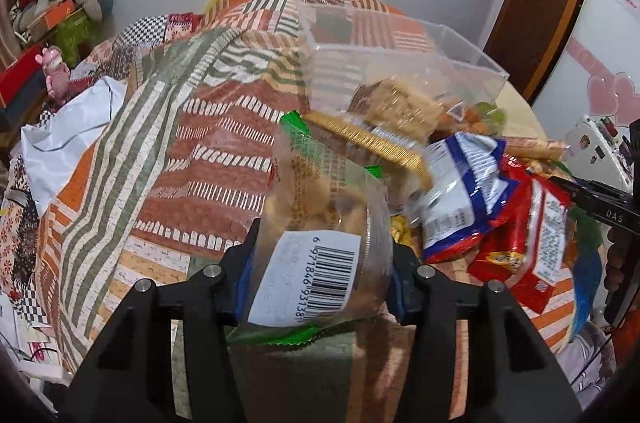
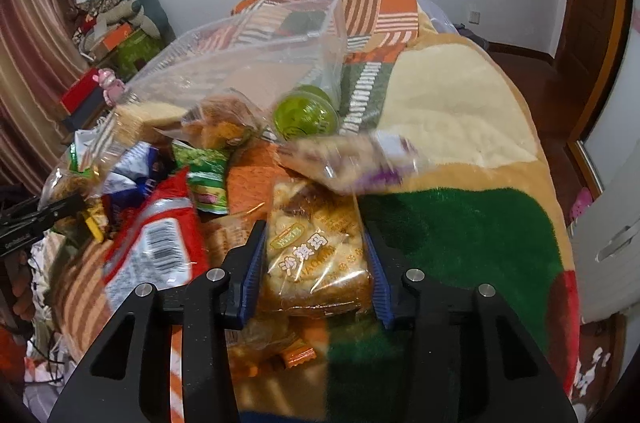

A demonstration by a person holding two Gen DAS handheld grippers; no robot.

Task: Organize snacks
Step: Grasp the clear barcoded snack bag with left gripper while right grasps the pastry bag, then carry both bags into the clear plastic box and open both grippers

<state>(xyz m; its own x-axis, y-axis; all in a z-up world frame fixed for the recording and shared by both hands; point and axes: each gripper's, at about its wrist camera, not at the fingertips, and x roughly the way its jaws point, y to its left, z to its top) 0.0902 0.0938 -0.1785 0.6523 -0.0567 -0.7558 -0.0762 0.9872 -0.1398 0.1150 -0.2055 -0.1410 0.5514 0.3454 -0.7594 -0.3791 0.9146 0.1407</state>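
A pile of snack packets lies on a patchwork blanket (image 1: pixel 208 127) on a bed. My left gripper (image 1: pixel 320 255) is shut on a clear green-edged snack bag with a barcode label (image 1: pixel 316 223), held above the blanket. My right gripper (image 2: pixel 316 255) is shut on a clear packet of golden sachima cakes (image 2: pixel 316 247). A clear plastic bin (image 1: pixel 384 63) lies tipped behind the pile; it also shows in the right wrist view (image 2: pixel 256 51), with a green round jelly cup (image 2: pixel 306 115) at its mouth. Red packets (image 1: pixel 520 243) and a blue-white packet (image 1: pixel 464 191) lie to the right of the left gripper.
A red packet (image 2: pixel 156 247) and small green packets (image 2: pixel 206 179) lie left of my right gripper. The other gripper's black body (image 1: pixel 600 207) shows at the right edge. Boxes and cushions (image 1: pixel 52 7) are stacked by the wall at the left. A wooden door (image 1: pixel 536 3) stands at the right.
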